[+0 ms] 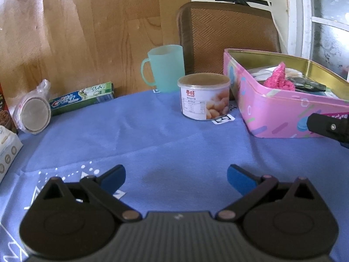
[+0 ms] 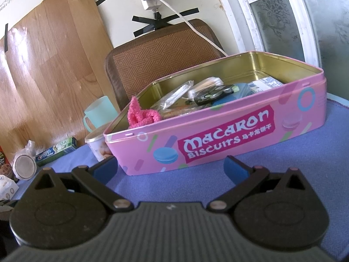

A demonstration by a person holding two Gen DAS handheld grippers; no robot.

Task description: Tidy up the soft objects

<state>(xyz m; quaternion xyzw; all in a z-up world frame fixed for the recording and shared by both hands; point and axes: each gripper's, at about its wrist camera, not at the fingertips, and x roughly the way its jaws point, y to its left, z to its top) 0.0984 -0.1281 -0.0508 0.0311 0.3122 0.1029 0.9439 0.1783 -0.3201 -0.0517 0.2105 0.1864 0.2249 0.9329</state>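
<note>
A pink biscuit tin [image 1: 283, 113] [image 2: 218, 139] stands open on the blue cloth. Inside it lie a fuzzy pink soft item [image 1: 279, 78] [image 2: 140, 114] at its left end, plastic-wrapped packets [image 2: 185, 93] and a dark pouch [image 2: 213, 95]. My left gripper [image 1: 176, 178] is open over bare cloth, well short of the tin, with nothing between its blue fingertips. My right gripper [image 2: 171, 168] is open too, right in front of the tin's front wall, empty. A black part of the right gripper [image 1: 327, 127] shows at the right edge of the left wrist view.
A round can of nuts [image 1: 204, 96] stands left of the tin, a mint green mug [image 1: 165, 67] behind it. A toothpaste box [image 1: 82, 98], a bagged round lid [image 1: 32, 113] and cartons [image 1: 6, 148] line the left edge. A woven brown chair back [image 2: 161, 61] stands behind the table.
</note>
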